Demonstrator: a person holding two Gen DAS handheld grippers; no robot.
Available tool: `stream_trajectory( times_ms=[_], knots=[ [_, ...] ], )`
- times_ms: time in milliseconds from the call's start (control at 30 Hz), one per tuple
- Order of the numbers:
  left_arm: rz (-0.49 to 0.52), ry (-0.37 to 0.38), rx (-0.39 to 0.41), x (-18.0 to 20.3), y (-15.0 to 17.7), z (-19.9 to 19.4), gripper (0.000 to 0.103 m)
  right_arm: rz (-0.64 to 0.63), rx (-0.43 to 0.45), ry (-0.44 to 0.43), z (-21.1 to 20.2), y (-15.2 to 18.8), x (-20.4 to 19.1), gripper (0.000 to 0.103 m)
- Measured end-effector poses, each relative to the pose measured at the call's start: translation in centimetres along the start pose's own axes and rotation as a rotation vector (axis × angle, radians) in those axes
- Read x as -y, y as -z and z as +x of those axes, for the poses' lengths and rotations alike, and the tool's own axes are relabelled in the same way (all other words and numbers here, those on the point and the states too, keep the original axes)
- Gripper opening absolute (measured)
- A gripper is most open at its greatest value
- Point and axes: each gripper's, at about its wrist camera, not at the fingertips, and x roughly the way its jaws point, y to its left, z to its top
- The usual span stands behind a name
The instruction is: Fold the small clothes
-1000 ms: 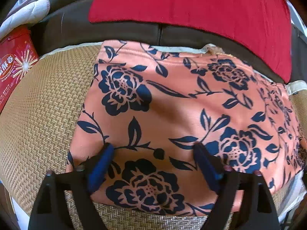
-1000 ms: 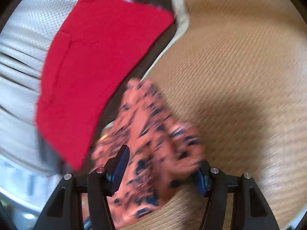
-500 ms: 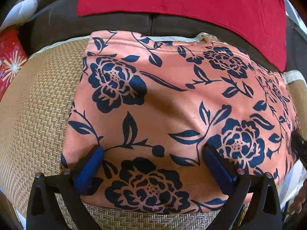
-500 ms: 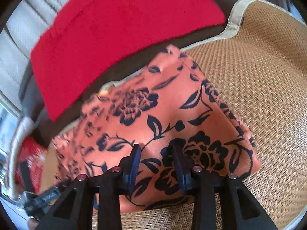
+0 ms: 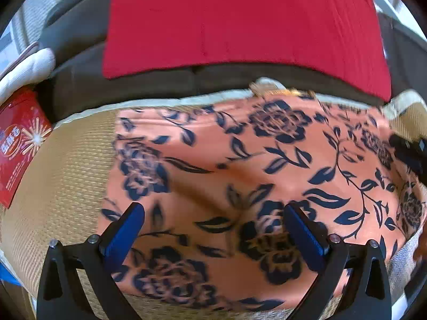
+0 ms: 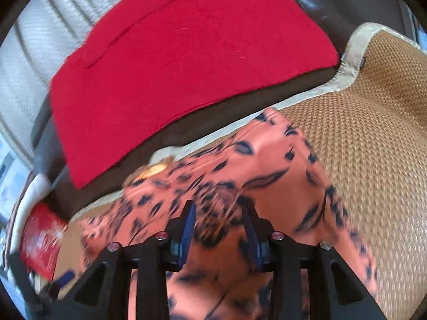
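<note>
Blue-padded jaws of the left gripper (image 5: 213, 229) gape wide over the salmon floral garment (image 5: 240, 176), gripping nothing. It lies on a woven mat (image 5: 66, 173). Whether the right gripper (image 6: 218, 229), jaws partly closed over the cloth, pinches it I cannot tell. Beyond lie a red cloth (image 5: 240, 21) and a red box (image 5: 18, 144), contents unseen.

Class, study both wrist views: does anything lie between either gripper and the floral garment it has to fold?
Nothing visible does. The left gripper hangs open directly over the floral garment, bare cloth between its fingers. The right gripper is also right above it. The red cloth lies farther back, clear of both.
</note>
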Motion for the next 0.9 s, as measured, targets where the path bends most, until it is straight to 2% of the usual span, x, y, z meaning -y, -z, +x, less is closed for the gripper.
stream_trajectory(
  times_ms=[67, 100, 200, 267, 300, 367, 433, 467, 533, 600, 633, 700, 900],
  knots=[
    [0.034, -0.021, -0.019, 1.2, 0.0, 1.0, 0.103, 0.025, -0.049, 0.033, 2.1, -0.9, 1.3, 0.039],
    [0.051, -0.050, -0.016, 1.7, 0.0, 1.4, 0.103, 0.035, -0.075, 0.023, 2.9, -1.2, 2.0, 0.039],
    [0.067, -0.075, -0.002, 2.0, -0.5, 1.5, 0.103, 0.064, -0.078, -0.021, 2.9, -2.3, 2.4, 0.039],
    [0.040, -0.056, 0.023, 1.3, -1.3, 0.7, 0.103, 0.056, -0.020, -0.039, 1.6, -2.6, 2.1, 0.039],
    [0.016, -0.055, 0.042, 0.8, -1.4, 0.4, 0.103, 0.046, 0.013, -0.032, 0.8, -2.8, 1.9, 0.039],
    [-0.008, -0.082, 0.035, 0.1, -1.3, 0.2, 0.103, 0.054, 0.029, 0.047, 0.3, -2.9, 2.4, 0.040],
    [-0.031, -0.116, -0.042, -1.0, -1.0, 1.7, 0.103, 0.092, -0.049, 0.095, 1.5, -2.5, 3.8, 0.049],
    [-0.049, -0.110, -0.088, -1.6, -0.8, 2.6, 0.103, 0.107, -0.100, 0.059, 2.1, -1.9, 4.6, 0.049],
    [-0.137, -0.028, -0.119, -3.4, -0.5, 3.1, 0.103, 0.102, -0.076, 0.051, 0.3, -1.8, 4.6, 0.050],
    [-0.205, 0.006, -0.139, -4.9, -0.5, 2.7, 0.103, 0.134, -0.052, -0.036, -2.2, -1.2, 5.0, 0.053],
    [-0.216, 0.007, -0.130, -5.6, -0.4, 2.2, 0.103, 0.181, -0.038, -0.094, -3.8, -0.6, 5.6, 0.059],
    [-0.247, -0.018, -0.118, -7.0, -0.1, 1.4, 0.103, 0.248, -0.036, -0.157, -6.1, 0.4, 7.1, 0.061],
    [-0.481, -0.051, -0.057, -13.7, 1.7, -1.4, 0.103, 0.400, -0.083, -0.306, -11.0, 6.3, 10.2, 0.063]
  ],
)
